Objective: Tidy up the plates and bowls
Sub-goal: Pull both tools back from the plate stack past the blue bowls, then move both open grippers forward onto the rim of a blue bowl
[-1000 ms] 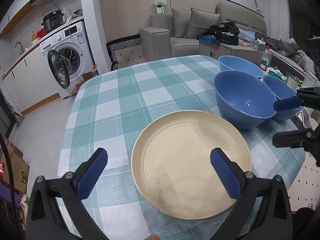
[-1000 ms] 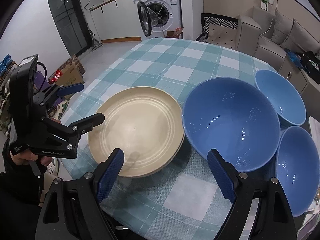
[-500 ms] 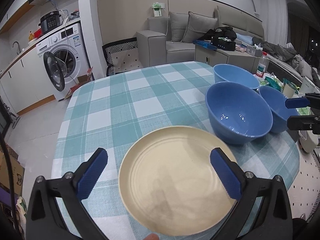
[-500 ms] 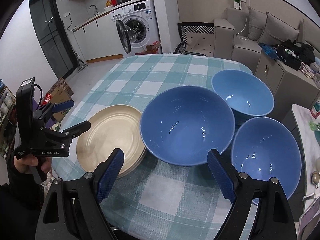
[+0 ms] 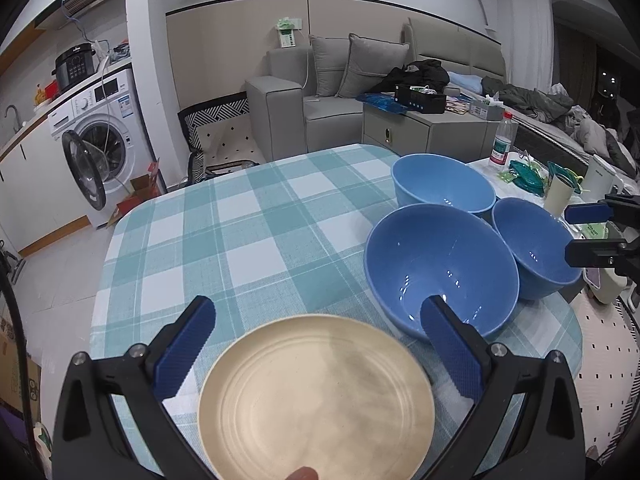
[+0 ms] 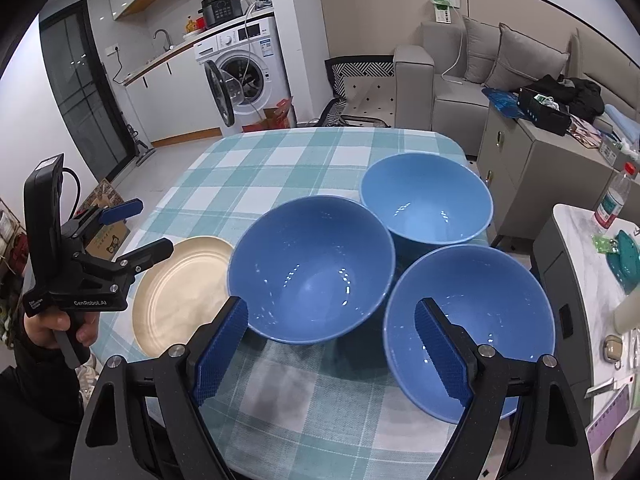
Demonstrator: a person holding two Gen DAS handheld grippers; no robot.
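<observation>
Plate and bowls now sit farther off; both hand-held grippers have backed away open and empty, bowls at two o'clock, unstacked.

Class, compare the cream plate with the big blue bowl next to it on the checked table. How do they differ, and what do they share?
Colour: the cream plate is pale and matt; the big blue bowl is blue and glossy with glints. Shape: the plate is shallow and nearly flat; the bowl is deep with steep walls. Surface: the plate shows concentric rings; the bowl is smooth inside. Both are round, empty, upright and rest on the checked tablecloth.
</observation>
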